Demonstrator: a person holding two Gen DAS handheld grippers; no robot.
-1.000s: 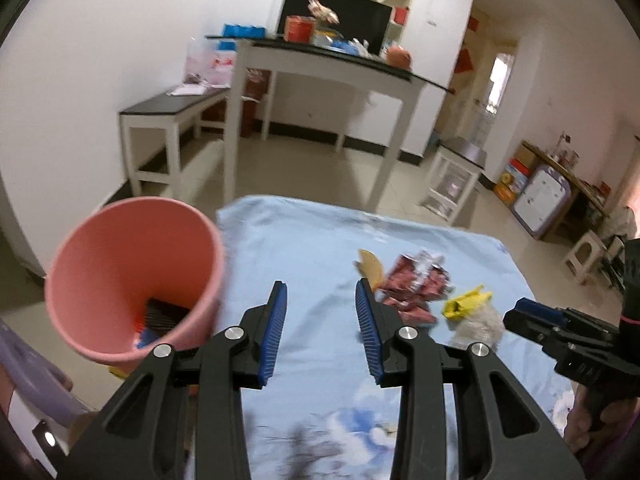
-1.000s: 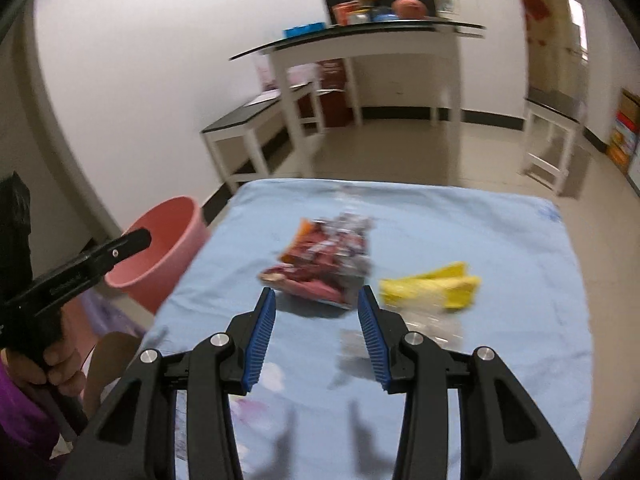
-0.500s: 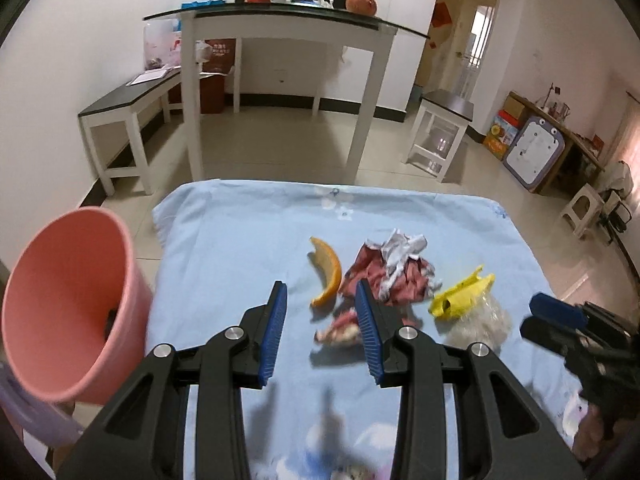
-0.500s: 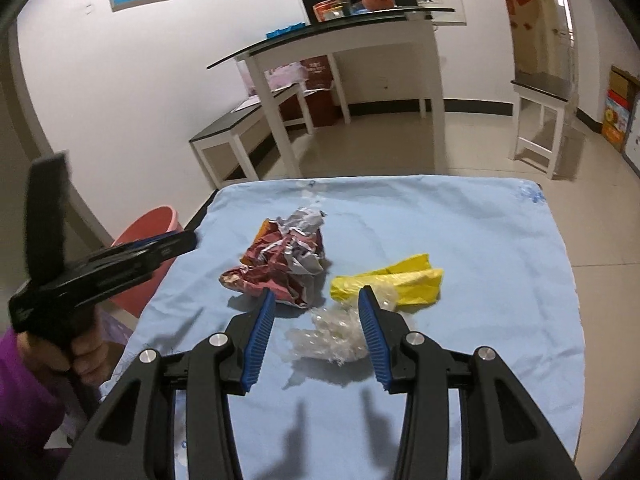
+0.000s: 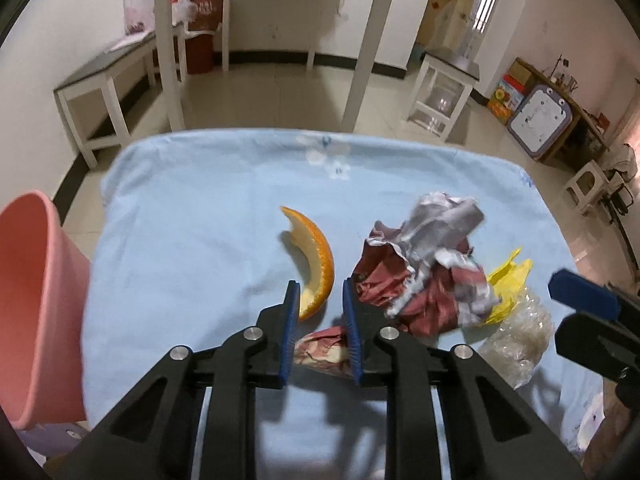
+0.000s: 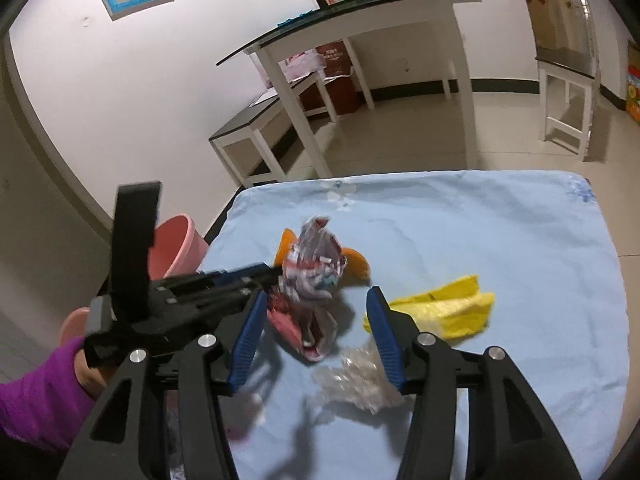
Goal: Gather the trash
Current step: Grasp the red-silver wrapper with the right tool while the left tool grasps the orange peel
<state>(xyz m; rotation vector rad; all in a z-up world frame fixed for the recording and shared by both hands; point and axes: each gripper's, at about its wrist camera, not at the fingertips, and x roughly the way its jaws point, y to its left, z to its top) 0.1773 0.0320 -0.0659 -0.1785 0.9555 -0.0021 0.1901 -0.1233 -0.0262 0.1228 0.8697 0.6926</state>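
On the blue cloth lie an orange peel [image 5: 314,256], a crumpled red and silver wrapper [image 5: 424,276], a yellow wrapper [image 5: 510,280] and clear plastic [image 5: 516,336]. My left gripper [image 5: 318,304] is open, its narrowed jaws around the near end of the peel, above a small red wrapper scrap [image 5: 322,350]. My right gripper [image 6: 316,316] is open, its jaws either side of the crumpled wrapper [image 6: 312,276]; the yellow wrapper [image 6: 444,308] and clear plastic [image 6: 356,376] lie beside it. The pink bin [image 5: 36,304] stands left of the table.
The table's blue cloth [image 5: 208,208] ends at a tiled floor. White tables [image 5: 268,12] and a low bench [image 5: 104,76] stand behind. A small white stool [image 5: 444,88] is at the back right. The bin also shows in the right wrist view [image 6: 176,244].
Both grippers moved forward and down to the trash. The left gripper's jaws narrowed and now stand around the peel's near end. The right gripper shifted left, from the clear plastic to the crumpled wrapper.
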